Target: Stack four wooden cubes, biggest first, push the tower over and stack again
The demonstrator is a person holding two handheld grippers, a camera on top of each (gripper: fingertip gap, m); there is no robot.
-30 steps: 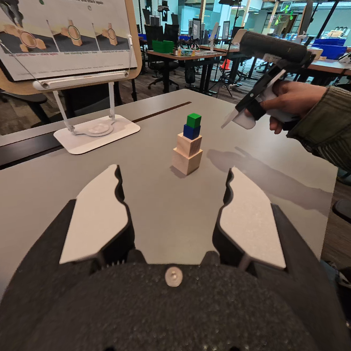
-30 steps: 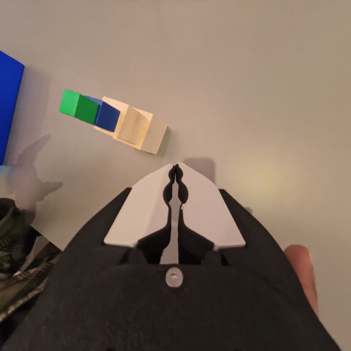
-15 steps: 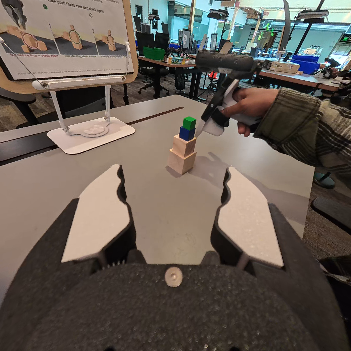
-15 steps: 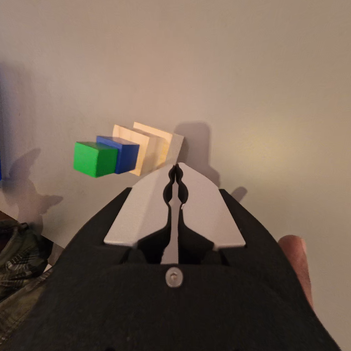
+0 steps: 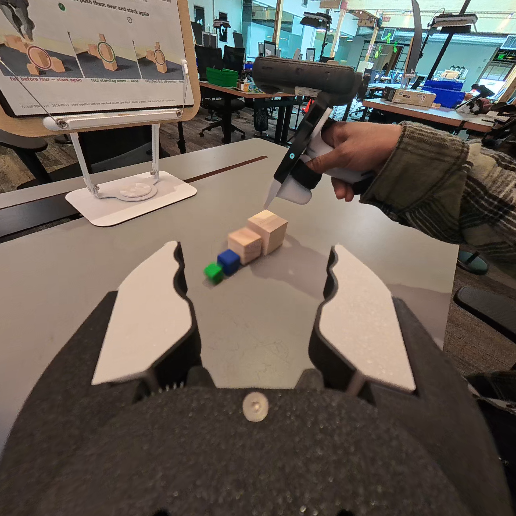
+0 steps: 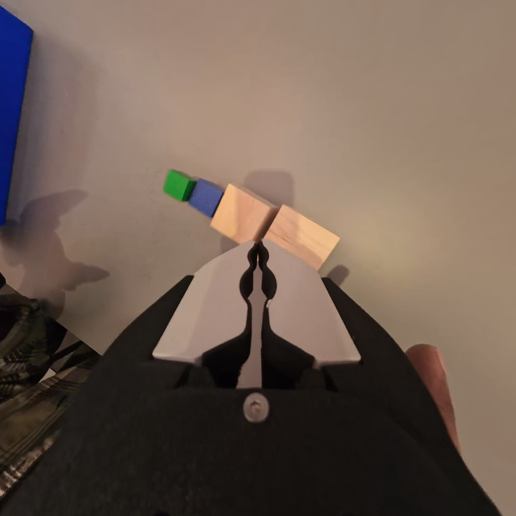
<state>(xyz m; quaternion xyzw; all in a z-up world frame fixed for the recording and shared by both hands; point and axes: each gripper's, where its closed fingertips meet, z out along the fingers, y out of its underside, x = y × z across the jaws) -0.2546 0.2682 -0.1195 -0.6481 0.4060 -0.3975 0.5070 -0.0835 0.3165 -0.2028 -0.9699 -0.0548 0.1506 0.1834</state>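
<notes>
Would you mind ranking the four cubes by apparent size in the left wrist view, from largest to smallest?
1. Large wooden cube, though farthest from the camera.
2. Smaller wooden cube.
3. Blue cube.
4. Green cube, smallest though nearest, and slightly blurred.

Nearness does not muddle this order.

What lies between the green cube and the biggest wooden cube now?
In the left wrist view, the blue cube and the smaller wooden cube lie in a row between the green cube and the biggest wooden cube.
</notes>
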